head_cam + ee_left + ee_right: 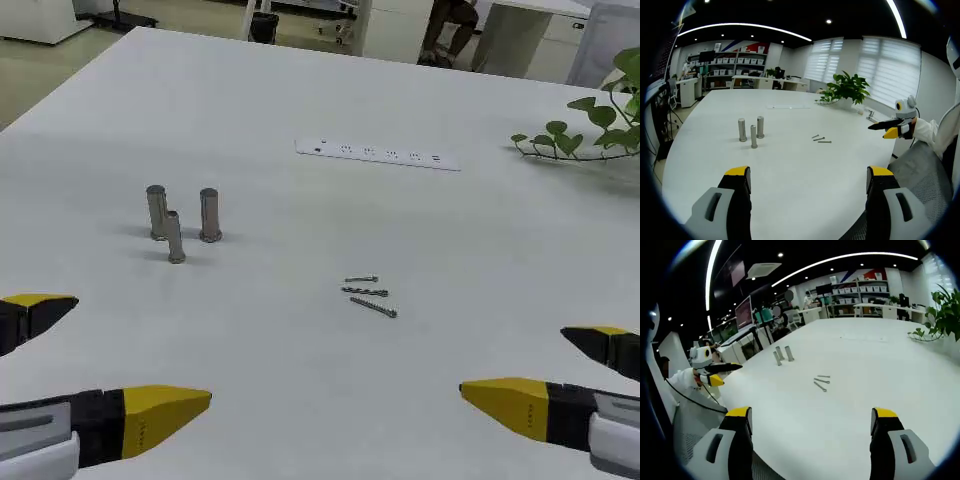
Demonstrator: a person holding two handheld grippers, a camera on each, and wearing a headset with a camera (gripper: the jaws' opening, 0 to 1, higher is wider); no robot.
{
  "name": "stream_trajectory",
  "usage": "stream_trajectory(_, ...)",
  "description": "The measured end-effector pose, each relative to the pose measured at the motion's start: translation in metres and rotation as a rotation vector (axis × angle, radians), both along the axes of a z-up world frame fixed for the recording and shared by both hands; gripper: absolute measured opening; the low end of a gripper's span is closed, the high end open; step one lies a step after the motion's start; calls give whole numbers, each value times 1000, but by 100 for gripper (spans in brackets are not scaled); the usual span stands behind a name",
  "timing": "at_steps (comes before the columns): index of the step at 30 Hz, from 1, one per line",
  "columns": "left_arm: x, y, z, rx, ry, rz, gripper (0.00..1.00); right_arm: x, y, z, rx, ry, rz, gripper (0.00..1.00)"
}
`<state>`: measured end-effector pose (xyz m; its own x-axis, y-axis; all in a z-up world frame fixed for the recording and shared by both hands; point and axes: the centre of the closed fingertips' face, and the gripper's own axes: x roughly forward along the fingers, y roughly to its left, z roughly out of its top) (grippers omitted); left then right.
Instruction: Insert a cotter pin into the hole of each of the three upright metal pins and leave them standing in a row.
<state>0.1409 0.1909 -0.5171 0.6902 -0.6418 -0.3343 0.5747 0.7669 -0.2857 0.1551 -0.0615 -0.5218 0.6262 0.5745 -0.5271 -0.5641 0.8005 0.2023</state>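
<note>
Three upright metal pins [176, 236] stand clustered on the white table [300, 380] at the left, one of them shorter and in front; they also appear as metal pins [753, 136] and metal pins [783, 354]. Three small cotter pins [366, 292] lie flat near the table's middle, also seen as cotter pins [820, 138] and cotter pins [821, 381]. My left gripper [142, 349] hovers open at the lower left, well short of the metal pins. My right gripper [512, 361] hovers open at the lower right. Both hold nothing. The left gripper view [808, 172] and right gripper view [812, 413] show wide yellow-tipped jaws.
A white power strip [378, 154] lies at the back centre of the table. A leafy plant [590, 130] trails over the back right corner. Office furniture and a seated person stand beyond the far edge.
</note>
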Motion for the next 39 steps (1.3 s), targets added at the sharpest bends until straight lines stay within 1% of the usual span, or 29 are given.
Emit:
stream_trajectory(2, 1, -1, 2, -20, -2, 2, 97, 0, 2, 1, -2, -4, 6, 97)
stream_trajectory(3, 1, -1, 3, -21, -2, 2, 96, 0, 2, 1, -1, -5, 10, 97)
stream_trajectory(5, 3, 1, 4, 9, -28, 4, 95, 0, 5, 1, -19, -9, 28, 98)
stream_trajectory(7, 4, 0, 6, 7, -34, 3, 96, -1, 6, 0, -35, -4, 40, 98)
stream_trajectory(9, 5, 2, 5, 22, -33, 5, 98, -2, 7, 0, -33, -2, 44, 98)
stream_trajectory(10, 5, 3, 2, 50, -28, 0, 98, -2, 7, 0, -30, -2, 45, 98)
stream_trajectory(12, 4, 2, 0, 64, -21, -6, 98, -2, 8, 0, -26, -1, 44, 98)
stream_trajectory(14, 4, 2, -2, 57, -14, -4, 98, -2, 8, 0, -27, 0, 45, 98)
stream_trajectory(16, 4, 2, -2, 36, -4, 1, 98, -1, 7, 0, -27, 0, 41, 98)
stream_trajectory(17, 4, 2, -2, 31, -4, 3, 98, 0, 6, 0, -24, 2, 38, 98)
stream_trajectory(21, 3, 2, -5, 48, -1, -3, 98, 0, 5, 0, -27, 3, 35, 98)
stream_trajectory(23, 3, 2, -5, 45, 0, -4, 98, 0, 5, 0, -28, 1, 35, 98)
stream_trajectory(25, 2, 1, -7, 44, 10, -8, 98, 1, 5, 2, -22, -3, 33, 98)
stream_trajectory(29, 0, 0, -9, 68, 17, -19, 98, 2, 6, 0, -13, -3, 34, 98)
stream_trajectory(30, -1, 0, -11, 69, 29, -20, 98, 1, 6, -1, -10, 0, 33, 98)
stream_trajectory(31, -1, 0, -11, 71, 33, -18, 98, 2, 6, -3, -8, 5, 33, 98)
stream_trajectory(37, 1, 2, -6, 73, 37, -4, 98, 6, 7, -4, -7, 17, 43, 98)
stream_trajectory(39, 3, 4, -2, 67, 27, 5, 98, 8, 7, -4, -11, 19, 51, 98)
